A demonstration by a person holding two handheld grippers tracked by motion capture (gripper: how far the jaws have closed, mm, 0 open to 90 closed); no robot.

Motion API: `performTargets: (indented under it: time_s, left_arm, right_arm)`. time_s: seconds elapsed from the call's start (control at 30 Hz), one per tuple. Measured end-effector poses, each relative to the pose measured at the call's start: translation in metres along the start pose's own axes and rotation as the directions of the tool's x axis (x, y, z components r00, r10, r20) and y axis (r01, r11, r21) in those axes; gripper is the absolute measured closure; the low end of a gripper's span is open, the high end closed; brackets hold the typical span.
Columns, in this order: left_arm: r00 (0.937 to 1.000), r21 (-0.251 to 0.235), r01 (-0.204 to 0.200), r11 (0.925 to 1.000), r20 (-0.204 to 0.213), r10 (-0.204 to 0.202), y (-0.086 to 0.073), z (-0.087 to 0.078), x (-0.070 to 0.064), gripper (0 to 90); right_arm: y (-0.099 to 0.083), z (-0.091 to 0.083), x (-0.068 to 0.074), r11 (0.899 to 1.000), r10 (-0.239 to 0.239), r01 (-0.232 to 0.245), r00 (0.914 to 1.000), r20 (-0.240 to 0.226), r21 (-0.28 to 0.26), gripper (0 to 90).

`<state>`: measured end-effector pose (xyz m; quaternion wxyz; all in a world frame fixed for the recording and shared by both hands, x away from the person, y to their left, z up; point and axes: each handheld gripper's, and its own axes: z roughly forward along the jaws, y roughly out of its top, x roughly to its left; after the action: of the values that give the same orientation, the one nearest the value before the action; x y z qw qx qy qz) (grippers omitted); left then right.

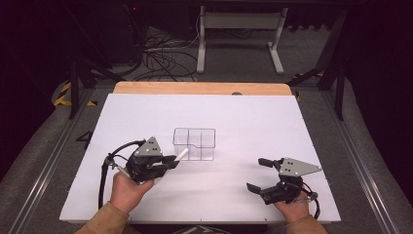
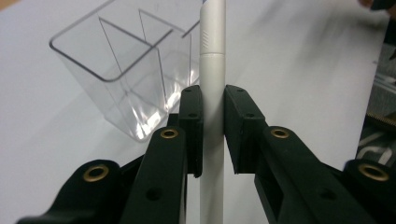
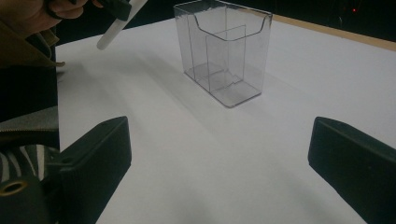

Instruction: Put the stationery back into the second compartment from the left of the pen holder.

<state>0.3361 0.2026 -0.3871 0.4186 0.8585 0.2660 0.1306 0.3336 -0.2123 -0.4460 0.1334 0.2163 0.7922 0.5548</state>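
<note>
White pen [image 2: 213,70] clamped in left gripper [image 2: 213,116] beside clear organizer [image 2: 121,70] (right gripper [image 3: 219,154] wide open, empty).

High view looks down over your bench [image 1: 243,122]; both gripper views sit low, sharing the clear organizer [image 2: 130,74].

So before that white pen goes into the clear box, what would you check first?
1. Pen held firmly between the left gripper's fingers: ok.
2. Box upright on the table: ok.
3. Box compartments empty: ok.
4. Pen tip over the box opening: not ok; it points at the box from beside it.
5. Right gripper open and well away from the box: ok.
6. Which way up the pen should go in: cannot tell.
</note>
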Motion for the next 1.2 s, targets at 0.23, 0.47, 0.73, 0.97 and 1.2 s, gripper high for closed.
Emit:
performTargets:
  time_s: [0.23,0.47,0.73,0.97,1.2]
  left_arm:
    - [0.9999,-0.119,0.007,0.9929,-0.008,-0.008,0.002,-0.010,0.001,78.4]
    - [0.9996,-0.210,0.027,0.9774,0.000,-0.028,0.005,-0.014,0.003,78.4]
    - [0.9984,-0.299,0.056,0.9524,0.009,-0.056,0.008,-0.013,0.005,78.3]
    - [0.9972,-0.362,0.075,0.9293,0.026,-0.070,0.013,-0.010,0.008,78.3]
    - [0.9973,-0.404,0.072,0.9117,0.020,-0.070,0.021,-0.006,0.010,78.2]
  right_arm:
    - [-0.001,0.001,0.000,1.000,-0.001,0.001,1.0000,-0.002,0.003,6.6]
    - [-0.001,0.001,0.000,1.000,-0.001,0.001,1.0000,-0.004,0.002,6.6]
    - [-0.001,0.001,0.001,1.000,-0.002,0.002,1.0000,-0.005,0.001,6.6]
    - [-0.001,0.001,0.001,1.000,-0.002,0.002,1.0000,-0.007,0.002,6.6]
    - [-0.002,0.001,0.001,1.000,0.000,0.000,1.0000,-0.008,0.004,6.6]
